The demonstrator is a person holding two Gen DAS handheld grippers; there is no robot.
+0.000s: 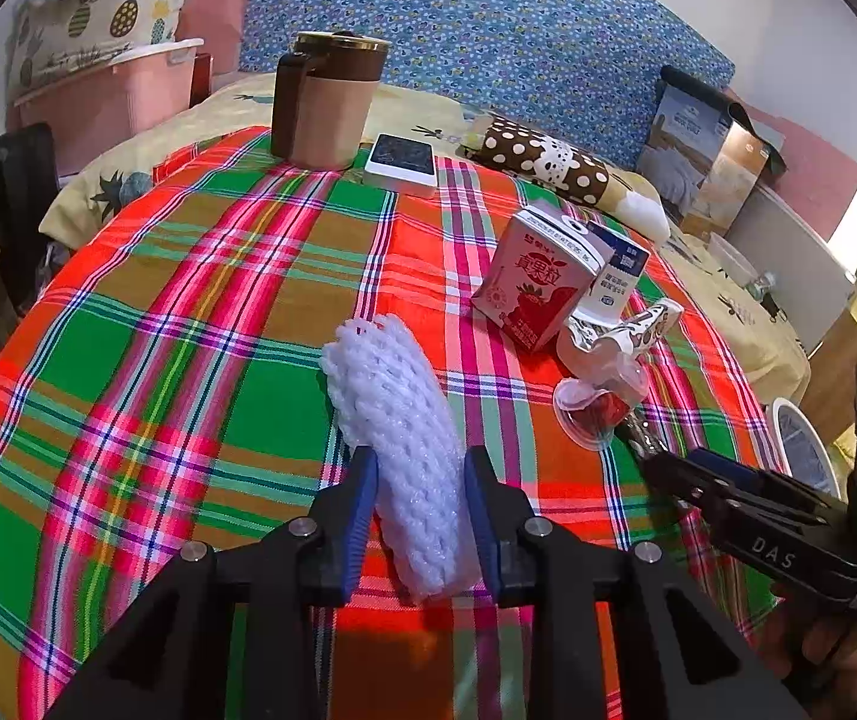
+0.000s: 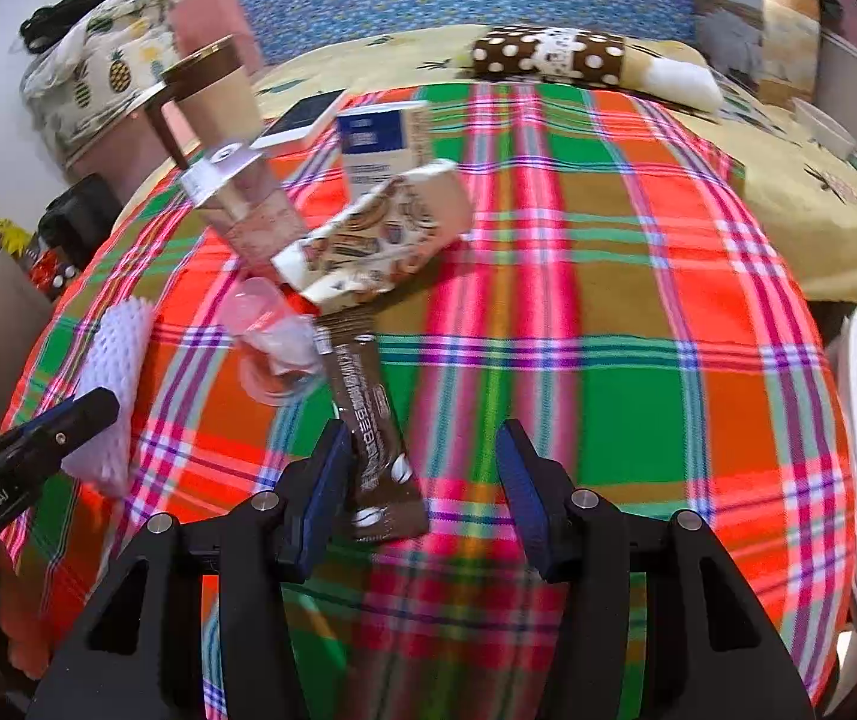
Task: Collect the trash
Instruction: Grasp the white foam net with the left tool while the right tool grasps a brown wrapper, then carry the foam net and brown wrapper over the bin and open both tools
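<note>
White foam net (image 1: 395,420) between left tongs (image 1: 421,468); right tongs (image 2: 422,462) agape

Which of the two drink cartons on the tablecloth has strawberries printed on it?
The red and pink carton, the one leaning in front. The carton behind it is white and dark blue, with no fruit showing.

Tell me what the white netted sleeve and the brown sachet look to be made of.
White netted sleeve: likely soft foam mesh, matte, going by its puffy open-weave strands. Brown sachet: probably plastic or foil film, slightly glossy, flat with a crimped top edge and printed lettering.
</note>
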